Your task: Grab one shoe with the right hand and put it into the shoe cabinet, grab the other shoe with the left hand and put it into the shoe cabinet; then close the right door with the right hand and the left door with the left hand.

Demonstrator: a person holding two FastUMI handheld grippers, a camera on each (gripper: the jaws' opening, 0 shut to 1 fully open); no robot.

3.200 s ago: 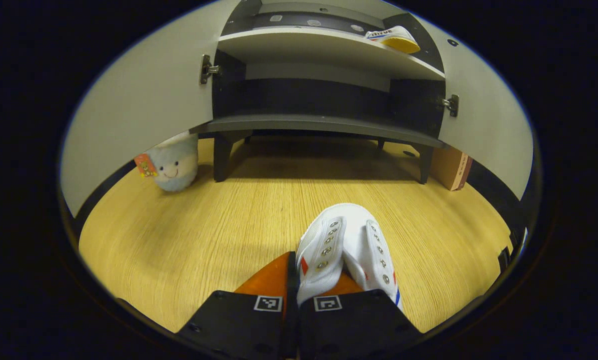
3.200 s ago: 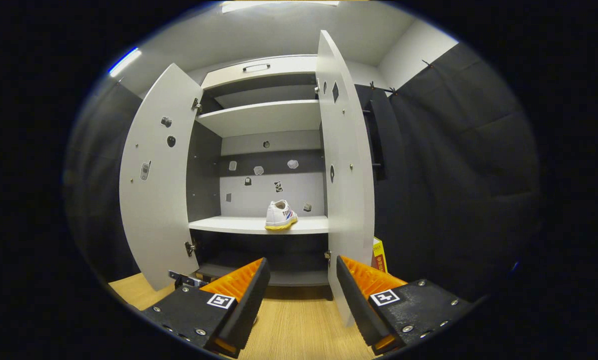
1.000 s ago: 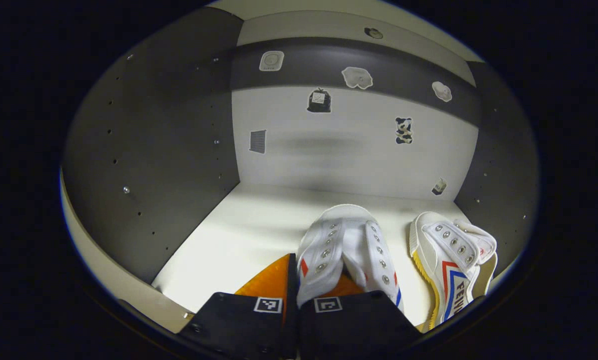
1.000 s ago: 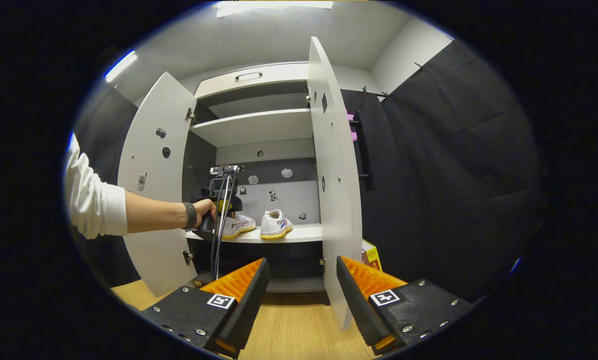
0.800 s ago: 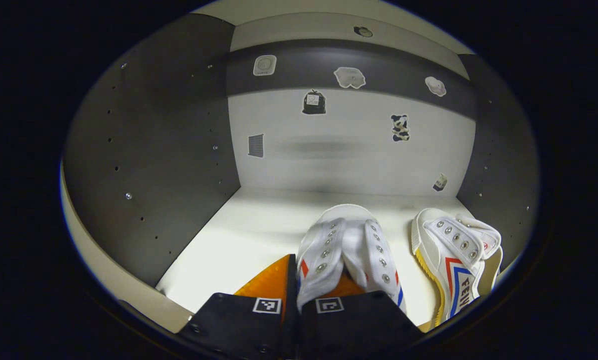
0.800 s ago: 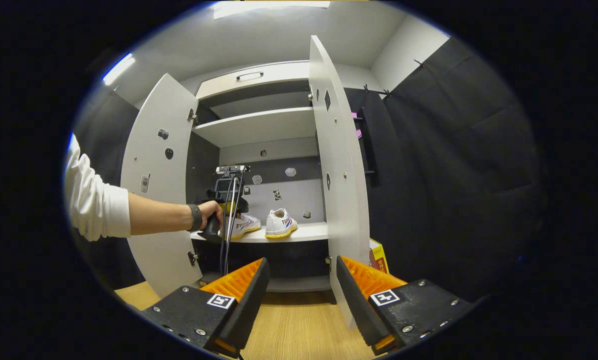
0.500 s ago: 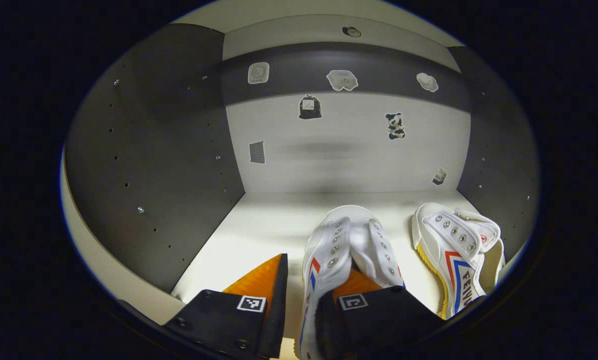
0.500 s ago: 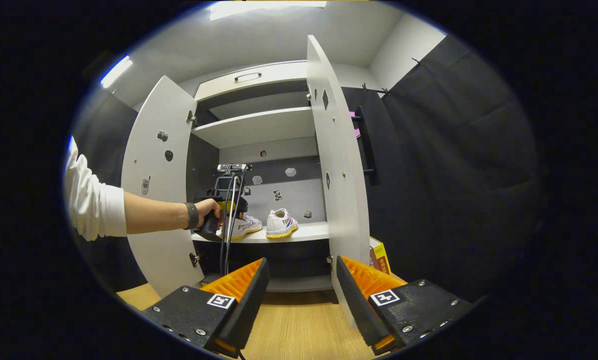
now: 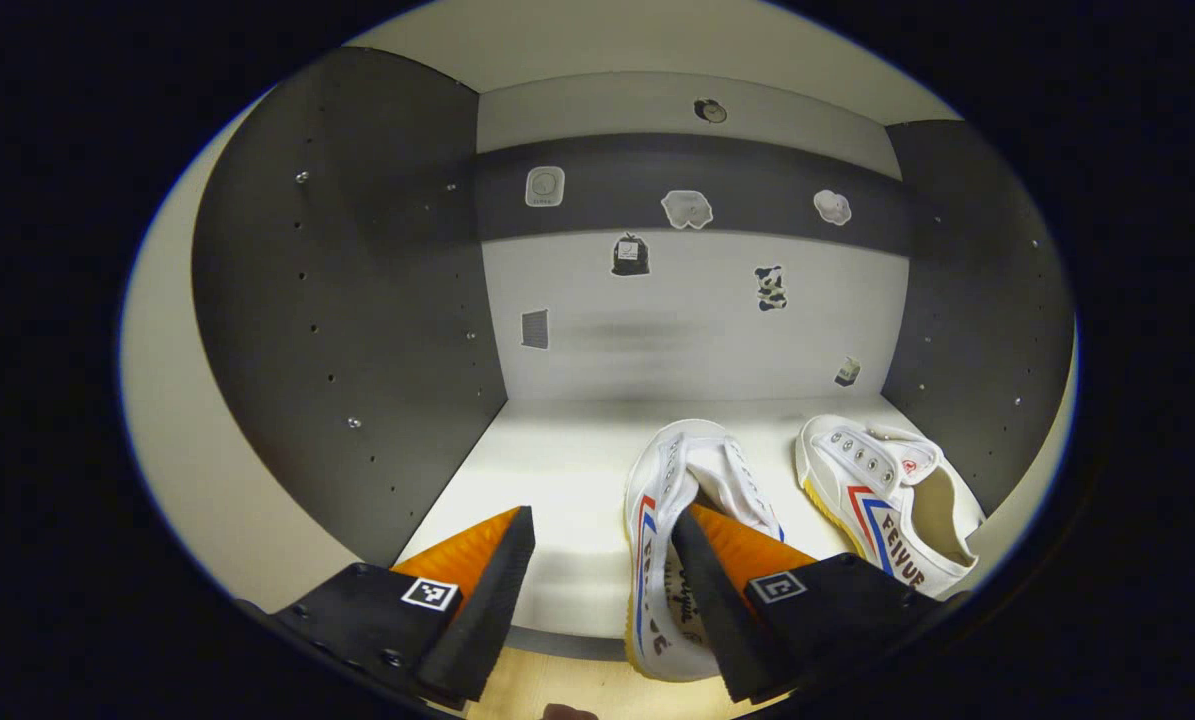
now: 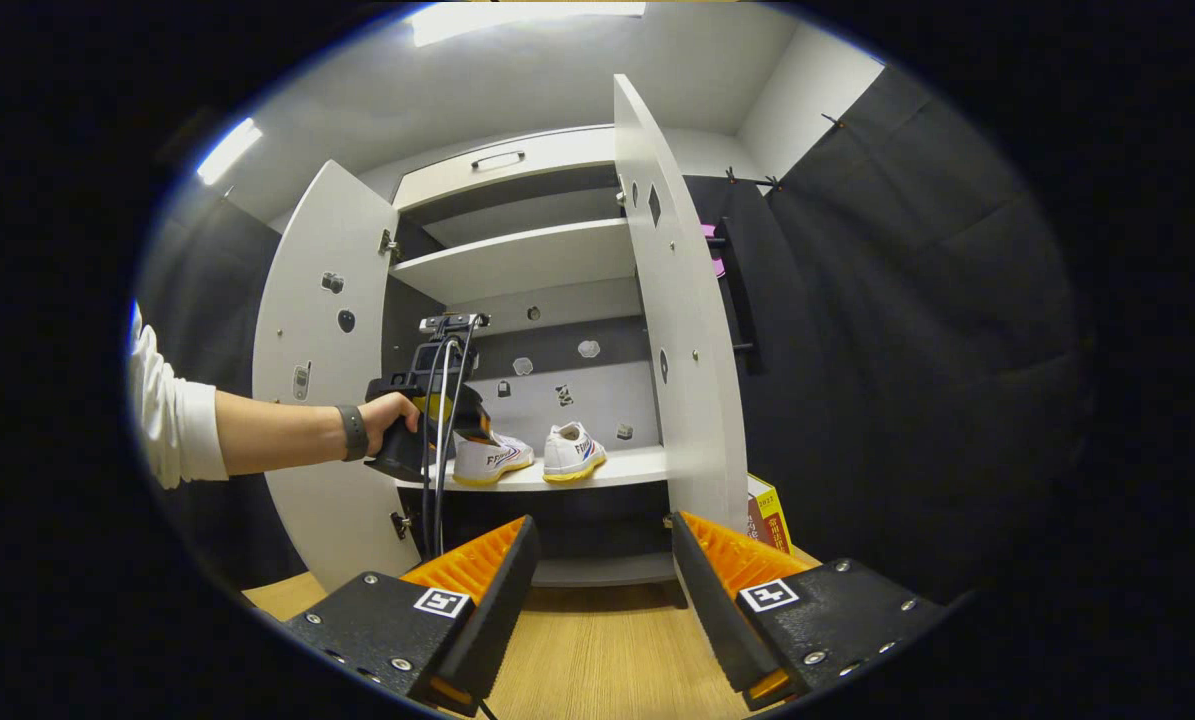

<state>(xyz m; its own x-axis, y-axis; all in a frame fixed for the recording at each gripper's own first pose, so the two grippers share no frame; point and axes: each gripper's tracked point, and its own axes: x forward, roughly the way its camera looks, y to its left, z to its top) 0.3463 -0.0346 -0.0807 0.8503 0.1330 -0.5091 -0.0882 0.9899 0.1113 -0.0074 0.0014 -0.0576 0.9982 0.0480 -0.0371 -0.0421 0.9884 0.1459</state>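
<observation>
Orange fingers of left hand-held gripper spread wide, gripping nothing, right finger poking into the collar of the nearer shoe. Sitting on the white shelf of the shoe cabinet, heel overhanging the front edge. Second shoe just beside it on the right, apart, "FEIYUE" readable on its side. Small stickers dotting the back wall beyond. Right hand-held gripper open too, empty, low over the wooden floor. Farther off, a hand at the shelf; left door and right door both swung open.
</observation>
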